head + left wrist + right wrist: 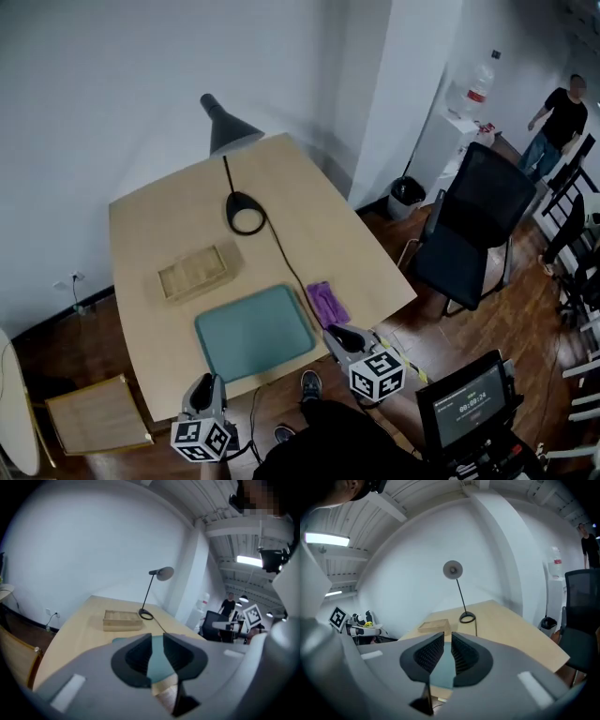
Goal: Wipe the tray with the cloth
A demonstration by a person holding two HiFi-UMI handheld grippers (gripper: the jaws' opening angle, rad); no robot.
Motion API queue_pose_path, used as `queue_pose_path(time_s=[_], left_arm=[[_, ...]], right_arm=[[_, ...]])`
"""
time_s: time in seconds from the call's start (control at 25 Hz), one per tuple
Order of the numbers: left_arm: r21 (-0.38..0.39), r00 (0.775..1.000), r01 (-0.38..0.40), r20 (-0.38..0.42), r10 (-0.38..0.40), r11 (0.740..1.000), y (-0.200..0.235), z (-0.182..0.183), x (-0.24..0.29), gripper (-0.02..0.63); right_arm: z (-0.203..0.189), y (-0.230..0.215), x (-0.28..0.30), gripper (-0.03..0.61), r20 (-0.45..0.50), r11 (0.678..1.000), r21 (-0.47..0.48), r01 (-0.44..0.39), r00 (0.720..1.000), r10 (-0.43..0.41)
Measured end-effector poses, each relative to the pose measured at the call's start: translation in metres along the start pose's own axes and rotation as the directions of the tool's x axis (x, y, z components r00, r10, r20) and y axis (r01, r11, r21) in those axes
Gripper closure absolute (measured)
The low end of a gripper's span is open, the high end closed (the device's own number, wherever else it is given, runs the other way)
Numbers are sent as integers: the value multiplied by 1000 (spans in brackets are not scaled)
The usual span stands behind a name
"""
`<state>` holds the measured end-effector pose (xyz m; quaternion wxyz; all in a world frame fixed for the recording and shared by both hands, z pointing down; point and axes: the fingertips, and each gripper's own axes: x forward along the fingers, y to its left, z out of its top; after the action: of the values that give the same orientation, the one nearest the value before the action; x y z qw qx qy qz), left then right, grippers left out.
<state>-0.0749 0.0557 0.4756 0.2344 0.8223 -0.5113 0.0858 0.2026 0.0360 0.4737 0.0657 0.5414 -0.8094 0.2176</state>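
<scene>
Though shallow, teal round-cornered tray [254,332]

Desk lamp [228,129], wooden box [195,272], office chair [475,223]

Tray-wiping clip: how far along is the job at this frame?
Done: nothing visibly; the tray shows no sign of wiping either way. In hand: nothing; the left gripper and right gripper are both open and empty. Remaining: picking up the purple cloth, which lies beside the tray's right edge, and wiping.
</scene>
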Motion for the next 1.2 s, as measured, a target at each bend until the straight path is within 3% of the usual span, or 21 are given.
queue_pose_path(time_s=[0.36,0.48,0.68,0.8,1.2], left_arm=[[146,993,71,83,-84,987,-50,-30,-105,514],[150,990,52,119,-70,987,-53,-15,-125,514],[161,981,6,191,-37,987,-75,7,-136,526],[158,976,6,212,-40,988,-80,0,-135,526],[187,981,-24,196,-13,982,-104,6,-132,526]], right_arm=[[-7,94,-85,552,123,996,-87,13,992,-2],[-4,111,-97,554,151,991,-133,2,988,18],[12,113,-108,574,176,983,-179,-51,981,83],[17,114,-110,574,188,977,-200,-73,976,111],[13,97,-115,574,211,973,-213,-85,969,131]])
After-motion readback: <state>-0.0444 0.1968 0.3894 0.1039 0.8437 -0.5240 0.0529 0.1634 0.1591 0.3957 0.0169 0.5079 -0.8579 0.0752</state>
